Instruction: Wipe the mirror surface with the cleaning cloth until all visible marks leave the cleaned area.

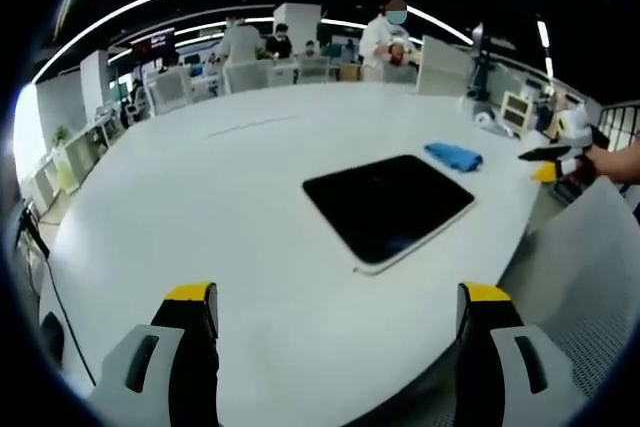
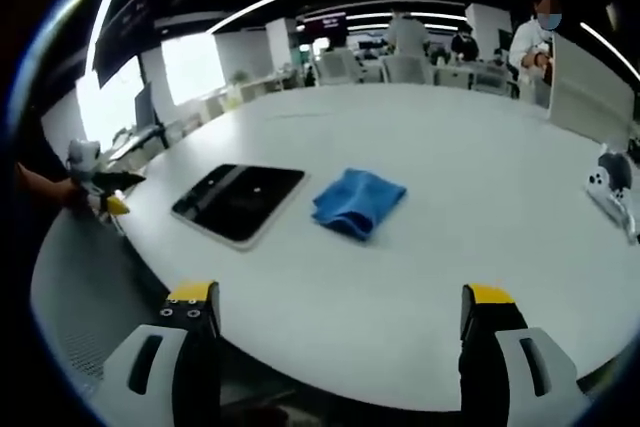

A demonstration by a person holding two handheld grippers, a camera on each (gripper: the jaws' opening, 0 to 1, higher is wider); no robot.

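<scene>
While both tools (image 1: 337, 322) (image 2: 337, 322) gape, cloth (image 2: 358, 202) beside mirror (image 2: 240, 202), white table (image 2: 480, 177)

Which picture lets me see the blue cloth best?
The right gripper view. There the blue cloth lies near the middle, large enough to show its crumpled folds, beside the mirror on the white table. In the left gripper view the cloth is a small blue patch beyond the mirror, with little detail.
</scene>
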